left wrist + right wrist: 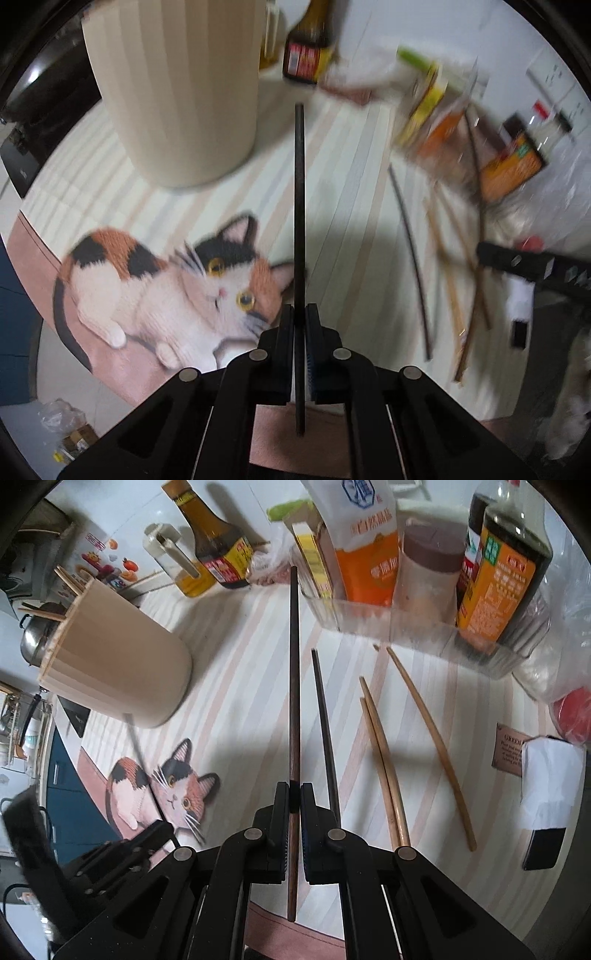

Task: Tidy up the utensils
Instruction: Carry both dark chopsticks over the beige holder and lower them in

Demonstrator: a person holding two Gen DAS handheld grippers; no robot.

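My left gripper (300, 317) is shut on a dark chopstick (299, 206) that points forward above the cat-print mat (155, 288). The cream utensil holder (173, 88) stands ahead and to the left. My right gripper (294, 797) is shut on a dark brown chopstick (294, 679), lifted above the mat. In the right wrist view another dark chopstick (325, 731) and three light wooden chopsticks (384, 768) lie on the mat to the right. The holder (118, 664) sits far left with several wooden chopsticks in it. The left gripper (122, 853) shows at lower left.
A clear tray (421, 624) of sauce bottles and packets stands at the back right. A soy sauce bottle (218, 550) and an oil dispenser (173, 557) stand at the back. A white and black box (546, 797) sits at the right. A pot (33, 635) is far left.
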